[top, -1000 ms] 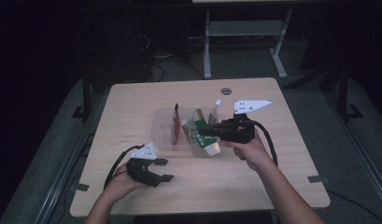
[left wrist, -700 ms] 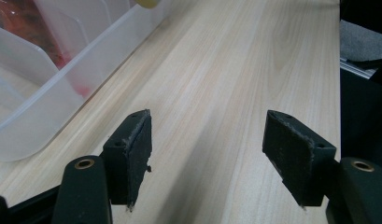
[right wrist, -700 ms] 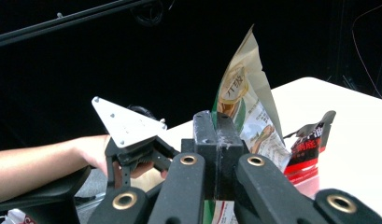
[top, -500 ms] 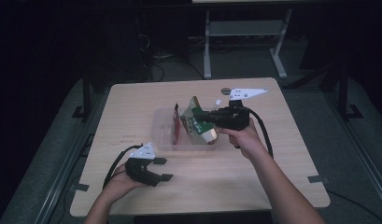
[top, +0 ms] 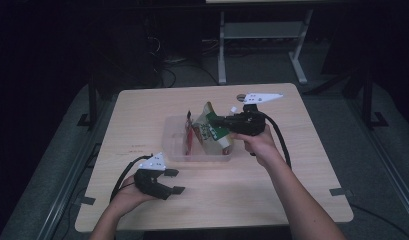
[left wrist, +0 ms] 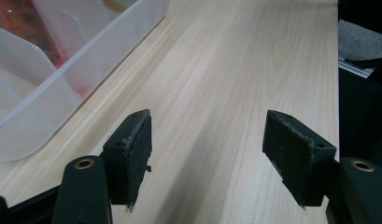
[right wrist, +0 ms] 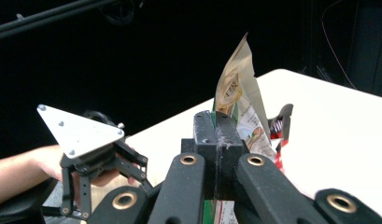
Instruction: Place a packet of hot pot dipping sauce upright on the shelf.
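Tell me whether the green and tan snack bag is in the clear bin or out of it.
Partly in: the snack bag hangs tilted over the clear bin, pinched in the shut right gripper. Whether its lower end touches the bottom, I cannot tell.

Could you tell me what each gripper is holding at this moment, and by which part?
The right gripper is shut on the green-and-beige snack packet, pinching its edge above the clear plastic bin. The left gripper is open and holds nothing.

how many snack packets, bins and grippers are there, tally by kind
snack packets: 2 – green and tan packet clamped in the right gripper, red packet standing in the bin
clear plastic bins: 1
handheld grippers: 2 – the right one, and the left gripper with open jaws
total: 5
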`<state>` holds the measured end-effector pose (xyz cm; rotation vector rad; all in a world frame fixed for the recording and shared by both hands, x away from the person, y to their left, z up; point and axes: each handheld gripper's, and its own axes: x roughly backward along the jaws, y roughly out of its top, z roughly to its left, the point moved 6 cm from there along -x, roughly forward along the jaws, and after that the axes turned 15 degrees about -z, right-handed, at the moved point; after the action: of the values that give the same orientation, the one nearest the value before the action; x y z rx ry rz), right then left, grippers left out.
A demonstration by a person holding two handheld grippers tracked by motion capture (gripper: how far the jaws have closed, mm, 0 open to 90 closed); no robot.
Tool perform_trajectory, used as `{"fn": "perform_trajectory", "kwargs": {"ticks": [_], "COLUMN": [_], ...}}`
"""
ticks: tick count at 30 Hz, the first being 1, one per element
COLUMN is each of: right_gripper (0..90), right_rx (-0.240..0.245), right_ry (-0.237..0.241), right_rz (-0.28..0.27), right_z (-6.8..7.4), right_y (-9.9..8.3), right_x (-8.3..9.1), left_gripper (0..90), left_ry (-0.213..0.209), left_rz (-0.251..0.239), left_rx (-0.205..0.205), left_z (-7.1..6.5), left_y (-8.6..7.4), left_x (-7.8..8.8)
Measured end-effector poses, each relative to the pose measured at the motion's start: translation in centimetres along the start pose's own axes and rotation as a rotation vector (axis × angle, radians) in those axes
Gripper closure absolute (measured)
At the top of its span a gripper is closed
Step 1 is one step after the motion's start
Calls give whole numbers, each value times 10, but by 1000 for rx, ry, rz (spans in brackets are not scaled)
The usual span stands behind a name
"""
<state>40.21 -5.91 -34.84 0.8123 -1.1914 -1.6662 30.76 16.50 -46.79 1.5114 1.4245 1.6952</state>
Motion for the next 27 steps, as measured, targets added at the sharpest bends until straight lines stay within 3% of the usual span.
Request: {"fn": "perform_trajectory", "kwargs": {"ticks": [14, 20, 23, 27], "right_gripper": [900, 900, 900, 890], "right_rx": [-8, 5, 11, 7], "right_ry": [-21, -47, -86, -91], "right_rz": [26, 43, 75, 74], "right_z": [-7, -13, -21, -23], "right_y": [-14, -18, -23, -23], "right_x": [-8, -14, -18, -19], "left_gripper": [321, 314, 313, 312], "left_ry": [-13, -15, -18, -18], "left_rz": [17, 10, 11, 11], "left_rx": [-8, 3, 0, 0], "left_z": [-1, -2, -2, -2], "left_y": [-2, -2, -2, -2], "left_x": [-2, -3, -3, -3]}}
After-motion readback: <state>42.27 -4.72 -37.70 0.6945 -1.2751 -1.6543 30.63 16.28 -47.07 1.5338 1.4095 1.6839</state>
